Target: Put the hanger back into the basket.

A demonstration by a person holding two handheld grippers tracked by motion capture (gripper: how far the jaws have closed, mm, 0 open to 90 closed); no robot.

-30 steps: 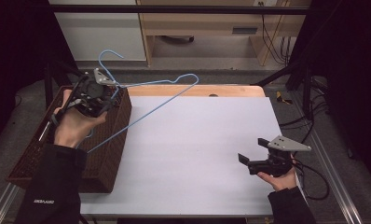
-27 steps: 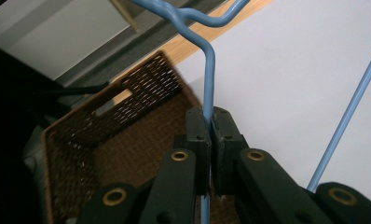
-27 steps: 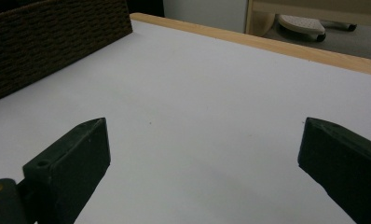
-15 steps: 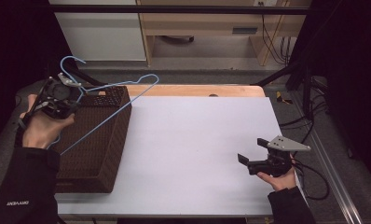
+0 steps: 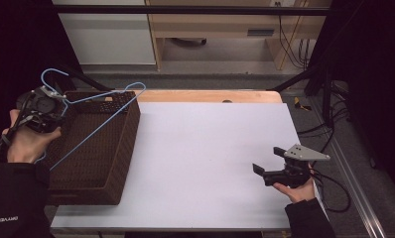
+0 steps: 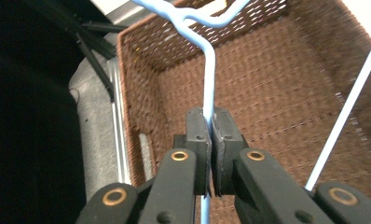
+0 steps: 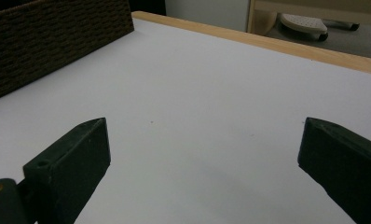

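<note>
A light-blue wire hanger [image 5: 98, 109] hangs tilted over the brown wicker basket [image 5: 118, 163] at the table's left. My left gripper [image 5: 54, 101] is shut on the hanger's neck, just below the hook. In the left gripper view the two pads [image 6: 196, 135] pinch the blue wire of the hanger [image 6: 208, 74] with the basket's [image 6: 277, 93] woven floor beneath. My right gripper [image 5: 259, 169] rests low over the white table at the right, its jaws open and bare; in the right gripper view its fingertips [image 7: 76, 158] stand wide apart.
The white tabletop [image 5: 205, 153] has a wooden strip [image 5: 210, 95] along its far edge. A black frame bar [image 5: 185, 10] crosses above the back. Cables [image 5: 329, 134] trail off the table's right side. The basket's [image 7: 44, 46] wall shows at far left in the right gripper view.
My left hand has carried the hanger leftward and a little down, from above the basket's far right corner to over its left rim. The right gripper has stayed put.
</note>
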